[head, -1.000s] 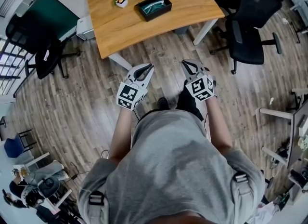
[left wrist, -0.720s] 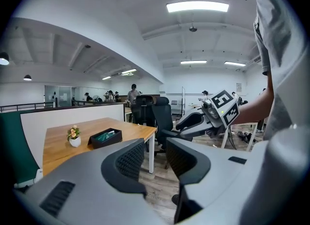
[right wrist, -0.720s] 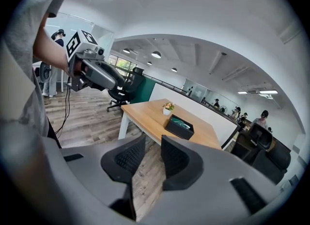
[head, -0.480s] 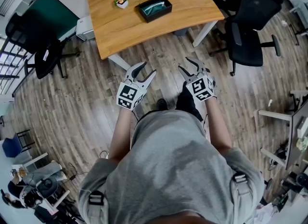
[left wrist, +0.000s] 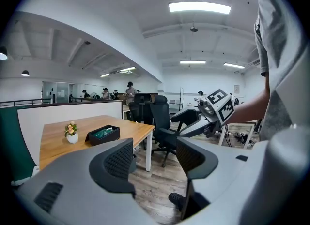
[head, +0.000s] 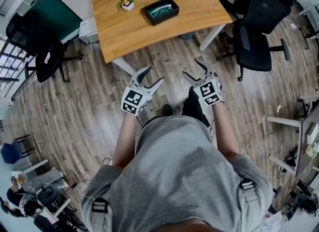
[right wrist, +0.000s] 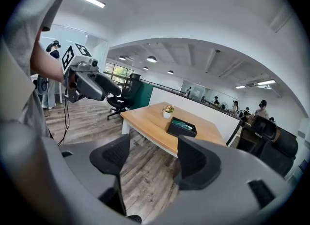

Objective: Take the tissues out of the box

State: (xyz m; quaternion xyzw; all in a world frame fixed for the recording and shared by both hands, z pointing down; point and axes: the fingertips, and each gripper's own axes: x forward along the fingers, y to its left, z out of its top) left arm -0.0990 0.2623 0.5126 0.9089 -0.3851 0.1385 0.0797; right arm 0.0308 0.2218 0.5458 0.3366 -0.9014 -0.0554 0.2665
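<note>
while the person stands on the wood floor a little back from the wooden table, both grippers hover side by side in front of the torso, pointing toward the table. left gripper: jaws have just been opening, spread wide, nothing between them. right gripper: same, jaws have just been opening, wide apart, empty. the black tissue box sits near the middle of the table top, well apart from both grippers, pale greenish tissue showing in its open top. a small potted plant stands just beside the box, on its left in the head view. black office chairs stand right of the table.
</note>
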